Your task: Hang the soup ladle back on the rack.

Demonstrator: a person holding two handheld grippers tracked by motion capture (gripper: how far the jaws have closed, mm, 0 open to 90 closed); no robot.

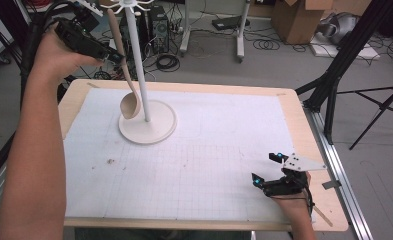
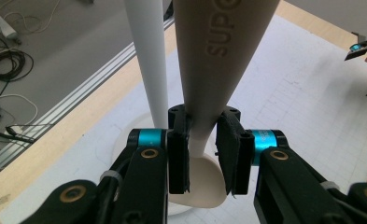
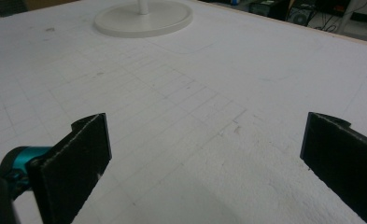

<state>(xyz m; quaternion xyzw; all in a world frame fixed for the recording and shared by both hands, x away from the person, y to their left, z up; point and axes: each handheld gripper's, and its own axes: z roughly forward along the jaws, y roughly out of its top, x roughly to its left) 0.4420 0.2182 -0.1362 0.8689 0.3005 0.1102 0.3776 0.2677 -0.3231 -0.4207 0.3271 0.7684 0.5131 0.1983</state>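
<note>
High view: left gripper (image 1: 115, 56) clamps the handle of a beige plastic spoon (image 1: 126, 82) beside the white pole stand (image 1: 147, 127) near the desk's far-left corner, seemingly hanging from it; right gripper (image 1: 267, 168), jaws wide apart, rests near the near-right corner.

The spoon (image 1: 125, 75) is held upright in the left tongs (image 1: 115, 56), bowl end hanging below them, handle running up above. The stand's pole (image 1: 139, 65) is found just beside the spoon, on the far side from the left tongs, and its round base (image 1: 154, 131) sits on the mat (image 1: 209, 160) right under the spoon's bowl. The mat is laid on the table (image 1: 304, 130). The right tongs (image 1: 268, 169) are parked low over the mat's near right corner, well apart from the left tongs, with the base far ahead of them.
</note>
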